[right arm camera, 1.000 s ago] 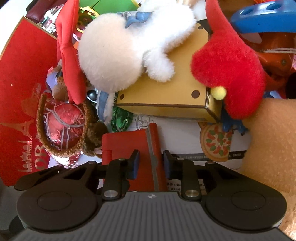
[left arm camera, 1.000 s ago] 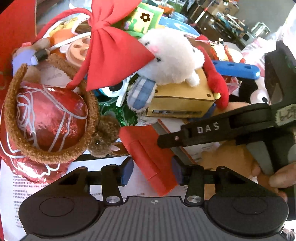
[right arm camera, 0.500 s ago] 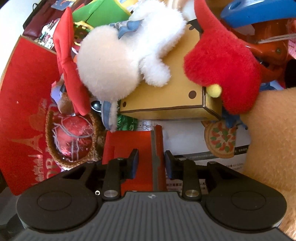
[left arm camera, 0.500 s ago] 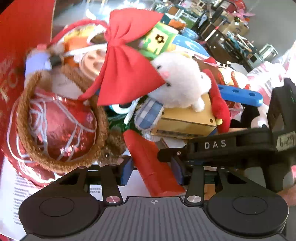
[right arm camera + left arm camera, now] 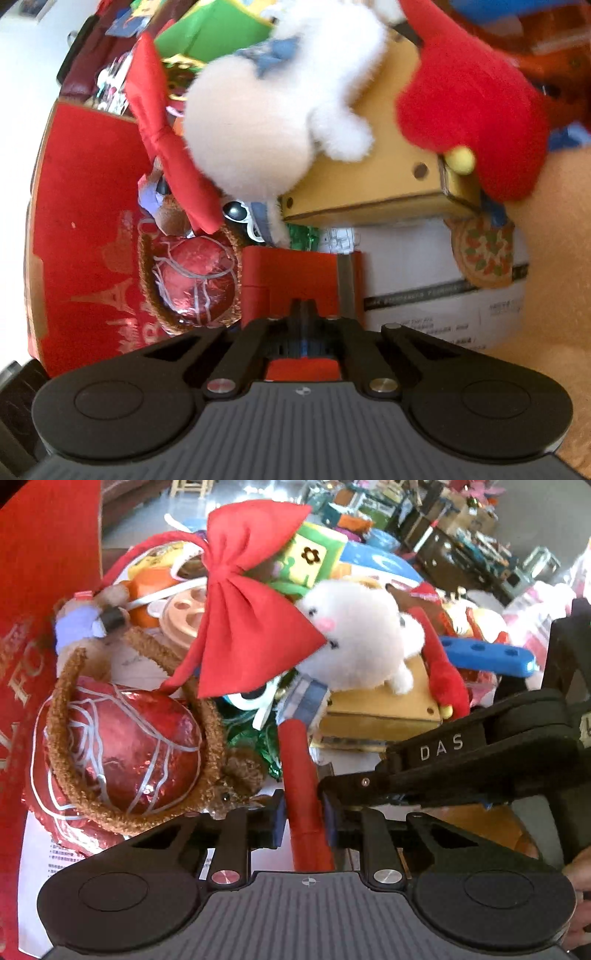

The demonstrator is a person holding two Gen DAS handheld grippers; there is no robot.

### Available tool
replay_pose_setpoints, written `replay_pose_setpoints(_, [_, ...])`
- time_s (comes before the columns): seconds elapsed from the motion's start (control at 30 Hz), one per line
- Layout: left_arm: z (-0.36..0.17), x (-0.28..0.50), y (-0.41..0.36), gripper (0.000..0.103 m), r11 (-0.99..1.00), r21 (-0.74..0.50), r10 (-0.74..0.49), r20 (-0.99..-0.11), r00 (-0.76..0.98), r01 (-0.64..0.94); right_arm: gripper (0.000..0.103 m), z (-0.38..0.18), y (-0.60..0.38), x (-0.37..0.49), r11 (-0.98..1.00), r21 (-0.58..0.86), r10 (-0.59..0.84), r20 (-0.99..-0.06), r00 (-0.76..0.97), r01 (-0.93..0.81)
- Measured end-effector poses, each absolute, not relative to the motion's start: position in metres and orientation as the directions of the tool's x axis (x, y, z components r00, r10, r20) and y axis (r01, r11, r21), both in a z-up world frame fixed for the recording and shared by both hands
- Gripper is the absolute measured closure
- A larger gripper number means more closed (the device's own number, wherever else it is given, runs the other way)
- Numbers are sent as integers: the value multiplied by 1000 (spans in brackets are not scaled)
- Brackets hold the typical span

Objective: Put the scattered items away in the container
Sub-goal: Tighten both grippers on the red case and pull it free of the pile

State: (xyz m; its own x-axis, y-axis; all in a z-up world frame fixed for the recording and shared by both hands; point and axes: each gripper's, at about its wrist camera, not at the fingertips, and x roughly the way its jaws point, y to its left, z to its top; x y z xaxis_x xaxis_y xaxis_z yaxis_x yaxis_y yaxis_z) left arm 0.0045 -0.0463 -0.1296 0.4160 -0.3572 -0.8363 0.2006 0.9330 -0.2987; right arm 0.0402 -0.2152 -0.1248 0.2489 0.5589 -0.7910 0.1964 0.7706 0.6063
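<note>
A flat red folded box (image 5: pixel 303 786) stands on edge between the fingers of my left gripper (image 5: pixel 303 821), which is shut on it. In the right wrist view the same red box (image 5: pixel 295 275) shows its broad face, and my right gripper (image 5: pixel 303 314) is shut on its near edge. The right gripper's black finger marked DAS (image 5: pixel 439 764) crosses the left wrist view from the right. The red container wall (image 5: pixel 88 221) stands at the left. Beyond the box lies a heap of toys.
The heap holds a white plush (image 5: pixel 362 642), a big red bow (image 5: pixel 243 602), a foil heart in a brown fuzzy ring (image 5: pixel 122 746), a yellow cardboard box (image 5: pixel 380 709), a red plush (image 5: pixel 472 110) and a blue plastic piece (image 5: pixel 487 657). Printed paper (image 5: pixel 424 295) lies underneath.
The red box has been tipped from lying flat to standing on edge. My left gripper has shut on it, and my right gripper has closed on its edge. Both views have drawn back slightly.
</note>
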Motion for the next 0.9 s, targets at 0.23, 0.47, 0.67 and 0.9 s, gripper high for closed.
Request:
replay_pose_setpoints(0.23, [-124,-3,-68,85,925,-239,-351,-837,420,297,100,-121,-221,41,794,575,519,-810,272,197])
replay_pose_setpoints(0.47, [-120,-6,-82,86,920,-166,-318,-847,426,356,65,-101,-237,38,825,534,462,-825,325,185])
replay_pose_setpoints(0.67, [-121,-10,-99,86,892,-169,-348,-849,399,419,27,-82,-241,33,814,566,483,-784,391,130])
replay_pose_setpoints(0.9, [-121,-14,-118,68,860,-167,-371,-853,367,481,25,-98,-235,33,843,520,456,-827,329,139])
